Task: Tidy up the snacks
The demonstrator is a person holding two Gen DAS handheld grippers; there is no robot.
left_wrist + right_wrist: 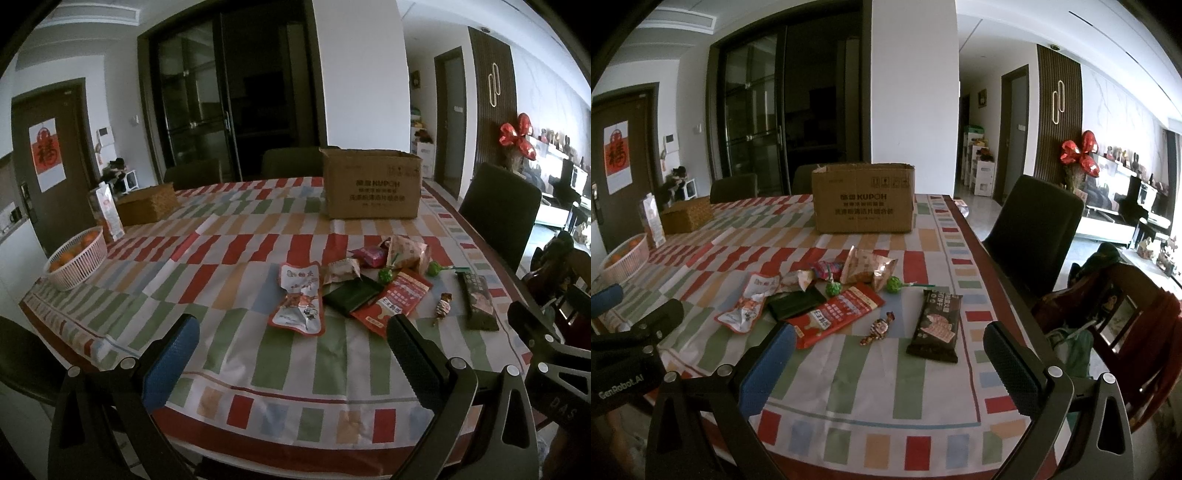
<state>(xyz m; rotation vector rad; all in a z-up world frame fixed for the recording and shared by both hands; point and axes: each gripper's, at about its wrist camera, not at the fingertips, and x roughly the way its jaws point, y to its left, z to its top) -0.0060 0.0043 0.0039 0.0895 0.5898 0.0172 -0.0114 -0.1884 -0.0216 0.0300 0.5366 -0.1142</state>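
Striped cloth in red, green, orange and pale blue blocks covers the worktop point(229, 258), which stands in a dim room with dark glass sliding doors behind, a white pillar, and a brown door bearing a red paper on the left. Chairs: three dark ones seen, two at the far edge, one point(1034, 236) at the right side. One cardboard box point(863, 199), top flaps open, printed side facing the cameras, sits at the far right of the worktop. One wicker box point(147, 205), one carton point(109, 214) and one white basket point(77, 262) of oranges stand along the left edge. Snacks lie loose in a cluster near the front right, between the box and the near edge. Counted: one red-and-white pouch point(300, 304), long axis running near to far; one dark green flat pack point(351, 297); one red pack point(836, 314), long axis diagonal, pointing far-right; one dark bar point(936, 325), long axis near to far, well apart to the right; one twisted-wrapper candy point(879, 328) between red pack and bar; two green lollipops point(833, 288), sticks pointing right; one pink pack point(369, 256); two crinkled foil bags point(868, 267) at the back. Left claw point(291, 354): fingers wide apart, holding nothing, near the front edge. Right claw point(890, 363): likewise wide apart, empty.
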